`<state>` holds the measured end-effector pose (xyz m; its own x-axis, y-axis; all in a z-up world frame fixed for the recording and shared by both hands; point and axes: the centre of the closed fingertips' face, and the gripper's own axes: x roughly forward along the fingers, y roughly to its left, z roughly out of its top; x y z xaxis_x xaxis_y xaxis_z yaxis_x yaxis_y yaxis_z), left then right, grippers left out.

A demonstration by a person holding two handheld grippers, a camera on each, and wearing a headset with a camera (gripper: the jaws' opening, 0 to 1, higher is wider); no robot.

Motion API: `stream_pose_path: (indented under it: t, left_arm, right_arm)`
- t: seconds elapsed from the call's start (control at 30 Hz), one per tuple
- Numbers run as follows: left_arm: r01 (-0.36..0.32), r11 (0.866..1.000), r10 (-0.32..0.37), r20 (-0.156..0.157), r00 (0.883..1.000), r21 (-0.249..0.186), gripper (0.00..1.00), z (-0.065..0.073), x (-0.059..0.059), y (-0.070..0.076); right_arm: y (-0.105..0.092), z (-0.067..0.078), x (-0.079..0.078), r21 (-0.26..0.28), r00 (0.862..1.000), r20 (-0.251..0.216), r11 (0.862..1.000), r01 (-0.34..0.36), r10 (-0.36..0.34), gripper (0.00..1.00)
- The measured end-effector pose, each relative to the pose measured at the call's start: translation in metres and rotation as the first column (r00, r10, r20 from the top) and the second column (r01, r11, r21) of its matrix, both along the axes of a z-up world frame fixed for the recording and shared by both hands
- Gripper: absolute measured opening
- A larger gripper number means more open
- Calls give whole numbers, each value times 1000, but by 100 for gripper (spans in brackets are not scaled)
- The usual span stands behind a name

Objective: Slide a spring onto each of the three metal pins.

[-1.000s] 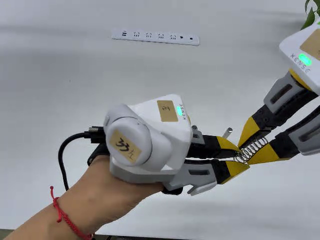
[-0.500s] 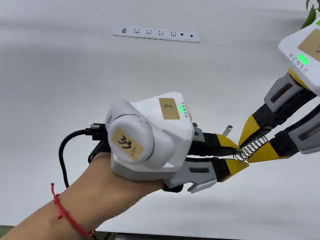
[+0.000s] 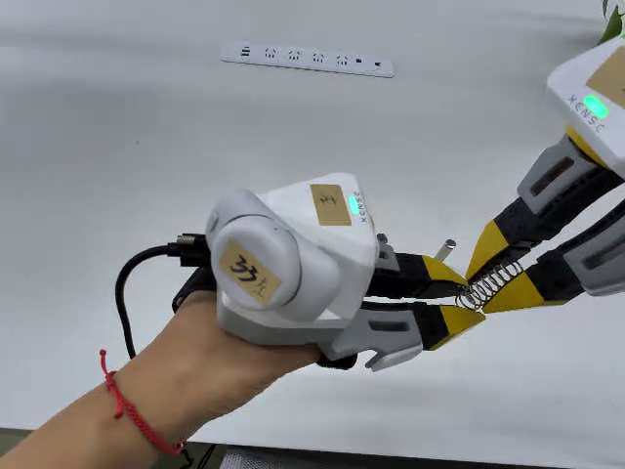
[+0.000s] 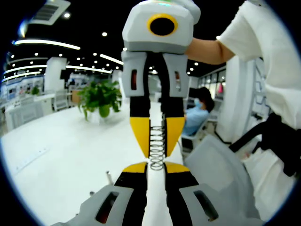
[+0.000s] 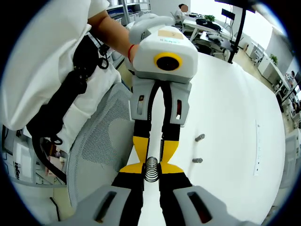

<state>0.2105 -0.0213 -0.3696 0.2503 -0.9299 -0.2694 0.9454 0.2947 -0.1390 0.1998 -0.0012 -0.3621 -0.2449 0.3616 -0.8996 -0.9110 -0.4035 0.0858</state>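
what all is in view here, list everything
table: one, white, work surface
spring: one, silver, pinched in yellow-black jaws
metal pins: two seen, silver, on the table
power strip: one, white, table's far side
plant: one, green, background
cable: one, black, looping at the table's near edge
mesh chair: one, grey, beside the person
bracelet: one, red, person's wrist
left gripper: one, white, yellow-black jaws, tips at the spring's end
right gripper: one, same colours, shut on the spring

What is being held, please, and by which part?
The spring, its sides pinched by the right gripper; its end meets the left gripper.
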Motion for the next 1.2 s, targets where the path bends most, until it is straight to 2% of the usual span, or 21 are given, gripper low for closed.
stream_pose_path:
  t: [0.3, 0.6, 0.87, 1.2]
  left_arm:
    - [-40, 999, 40, 6, 999, 13, 21, -3, 3, 12]
    - [-98, 994, 98, 23, 995, 38, 31, -10, 8, 37]
    - [-151, 985, 147, 51, 988, 79, 43, -23, 13, 69]
    - [-170, 978, 158, 96, 983, 125, 64, -36, 19, 94]
  right_arm:
    - [-5, 6, 5, 6, 1000, 10, 1000, 25, -25, 12]
    - [-9, 8, 16, 10, 997, 28, 998, 69, -70, 12]
    - [-13, 1, 34, 5, 991, 41, 992, 124, -124, 12]
    - [-24, -15, 63, -20, 978, 66, 980, 200, -198, 12]
